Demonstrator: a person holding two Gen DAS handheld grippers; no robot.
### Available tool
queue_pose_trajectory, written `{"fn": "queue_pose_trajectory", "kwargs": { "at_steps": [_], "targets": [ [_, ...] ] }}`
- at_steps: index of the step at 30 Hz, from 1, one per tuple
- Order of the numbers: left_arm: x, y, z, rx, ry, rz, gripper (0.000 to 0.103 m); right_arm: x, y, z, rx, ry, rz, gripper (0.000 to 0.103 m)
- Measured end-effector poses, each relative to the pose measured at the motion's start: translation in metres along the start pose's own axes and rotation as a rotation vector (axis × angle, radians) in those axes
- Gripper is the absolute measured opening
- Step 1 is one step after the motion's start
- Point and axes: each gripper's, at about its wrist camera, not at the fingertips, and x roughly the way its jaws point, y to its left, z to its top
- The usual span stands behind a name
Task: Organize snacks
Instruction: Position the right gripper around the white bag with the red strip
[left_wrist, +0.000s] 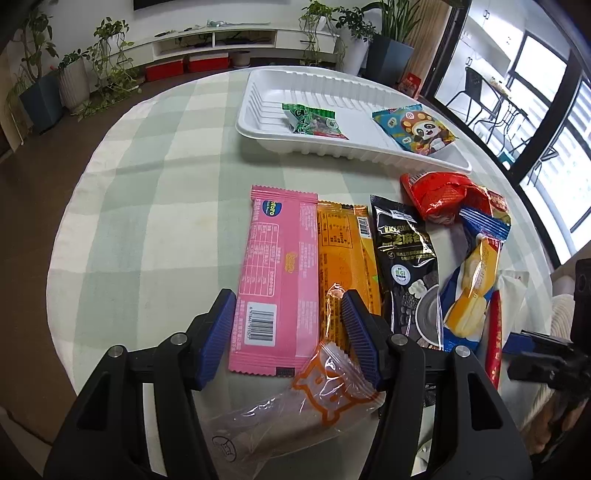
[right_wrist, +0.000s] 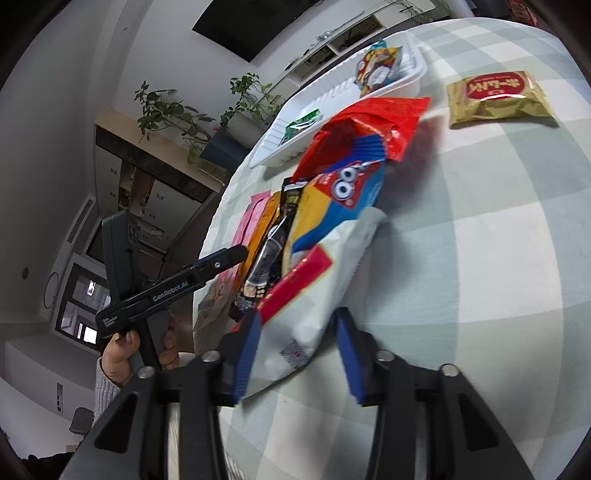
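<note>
My left gripper (left_wrist: 288, 302) is open, its jaws straddling the near end of a pink wafer pack (left_wrist: 277, 273) on the table. A clear packet with an orange cat print (left_wrist: 325, 384) lies between its arms. Beside the pink pack lie an orange pack (left_wrist: 343, 254), a black sesame pack (left_wrist: 406, 262), a red bag (left_wrist: 443, 195) and a blue-yellow bag (left_wrist: 472, 280). The white tray (left_wrist: 266, 92) holds a green snack (left_wrist: 314, 120) and a panda snack (left_wrist: 413, 129). My right gripper (right_wrist: 295, 317) is open around the near end of a white-red packet (right_wrist: 317, 295).
A gold packet (right_wrist: 495, 96) lies alone on the checked tablecloth (right_wrist: 480, 258) to the right of the pile. The round table's edge curves close on the left (left_wrist: 74, 206). Potted plants, a low cabinet and windows stand beyond the table.
</note>
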Motion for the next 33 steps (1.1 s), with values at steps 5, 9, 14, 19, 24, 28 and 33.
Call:
{"fn": "queue_pose_trajectory", "kwargs": {
  "at_steps": [5,9,14,19,24,28,33],
  "targets": [
    [0.003,-0.001,0.002,0.004,-0.01,-0.002,0.058,0.008,0.02,-0.002,-0.037,-0.008,-0.021,0.084],
    [0.002,-0.002,0.001,0.007,-0.016,0.0,0.058,0.017,0.032,-0.001,-0.086,-0.013,-0.086,0.088],
    [0.002,-0.003,0.001,0.013,-0.023,0.009,0.058,0.026,0.049,-0.009,-0.233,-0.015,-0.234,0.078],
    [0.001,-0.003,-0.001,0.013,-0.023,0.006,0.058,0.028,0.051,-0.007,-0.305,0.01,-0.265,0.073],
    [0.0,-0.002,-0.001,0.011,-0.022,-0.001,0.058,0.025,0.05,-0.004,-0.401,0.061,-0.294,0.069],
    [0.0,-0.001,-0.001,0.009,-0.021,-0.005,0.058,0.017,0.047,0.004,-0.515,0.123,-0.331,0.067],
    [0.0,-0.001,-0.001,0.009,-0.022,-0.005,0.058,0.005,0.045,0.018,-0.701,0.17,-0.476,0.068]
  ]
}}
